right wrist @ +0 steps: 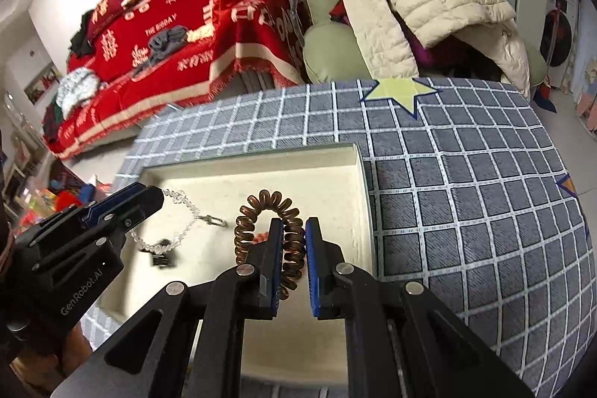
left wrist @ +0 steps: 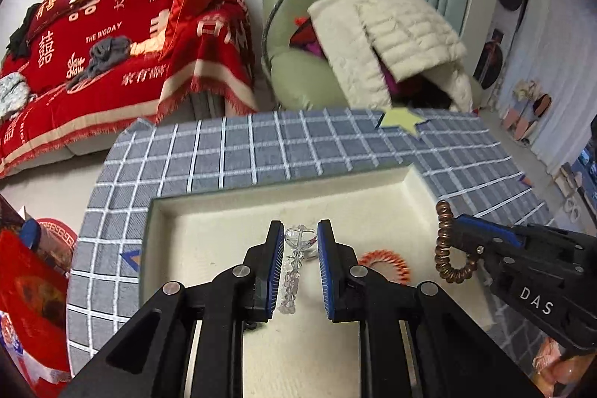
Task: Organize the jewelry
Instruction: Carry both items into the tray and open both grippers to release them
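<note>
Left gripper (left wrist: 298, 271): clenched on crystal bracelet (left wrist: 294, 263), dangling over the tray (left wrist: 406, 181).
Right gripper (right wrist: 293, 263): grasping brown coil band (right wrist: 268, 211), carried trayward.

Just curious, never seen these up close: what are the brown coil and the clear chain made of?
Brown coil: likely glossy plastic, translucent amber, springy spiral like a phone cord. Clear chain: faceted see-through beads, glass or acrylic, I cannot tell which, with a small metal-looking clasp.

"DAS" marks the right gripper (left wrist: 453, 230), "GenRobot.AI" the left gripper (right wrist: 158, 196), "HAPPY" the red blanket (left wrist: 123, 36).
</note>
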### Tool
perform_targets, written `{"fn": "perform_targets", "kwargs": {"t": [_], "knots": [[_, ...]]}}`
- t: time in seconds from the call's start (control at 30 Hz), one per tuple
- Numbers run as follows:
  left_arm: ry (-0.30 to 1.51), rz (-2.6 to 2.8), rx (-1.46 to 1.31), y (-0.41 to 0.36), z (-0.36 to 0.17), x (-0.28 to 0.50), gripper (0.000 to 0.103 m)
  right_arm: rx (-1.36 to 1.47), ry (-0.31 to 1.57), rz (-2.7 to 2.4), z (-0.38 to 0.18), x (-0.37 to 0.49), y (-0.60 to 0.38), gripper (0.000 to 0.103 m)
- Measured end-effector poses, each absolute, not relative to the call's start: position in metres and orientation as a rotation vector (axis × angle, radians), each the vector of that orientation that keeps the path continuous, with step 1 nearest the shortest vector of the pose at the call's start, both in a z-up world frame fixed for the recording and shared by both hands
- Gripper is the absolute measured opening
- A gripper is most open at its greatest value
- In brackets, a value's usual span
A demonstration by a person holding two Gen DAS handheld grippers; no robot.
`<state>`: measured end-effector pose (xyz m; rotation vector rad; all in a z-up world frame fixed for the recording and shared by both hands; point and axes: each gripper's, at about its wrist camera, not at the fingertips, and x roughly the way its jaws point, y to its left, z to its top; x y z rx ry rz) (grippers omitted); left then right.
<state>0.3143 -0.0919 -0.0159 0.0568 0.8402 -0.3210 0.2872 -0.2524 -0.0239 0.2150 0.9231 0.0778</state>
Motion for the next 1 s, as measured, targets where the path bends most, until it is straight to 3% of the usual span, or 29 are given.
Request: {"fn": "perform_targets", "kwargs": {"t": [0.37,0.6,0.63,0.67,0.73,1.0], "knots": [[0.883,-0.227,0.187,-0.098,-0.060,0.328,0.040,0.174,0.991,0.056,-0.069,0.306,-0.243,0.013],[0.905,-0.176,0.226,-0.100,-0.070,0.331,0.040,0.134,0.990,0.050,-0.068,0.306,-0.240,0.015],[0.901,-0.174,0.228,-0.100,-0.069,0.330,0.040,0.133,0.993,0.045,-0.067,0.306,-0.240,0.024],[0.899,-0.169,0.234,-0.100,-0.069,0.330,0.040,0.135,0.998,0.039,-0.067,0.306,-0.241,0.044],[0.899,-0.170,0.238,-0.100,-0.068,0.329,0.040,0.145,0.995,0.028,-0.065,0.305,-0.243,0.064],[0.892,-0.189,0.176,-0.093,-0.056,0.327,0.040,0.220,0.931,0.057,-0.040,0.291,-0.248,0.066]]}}
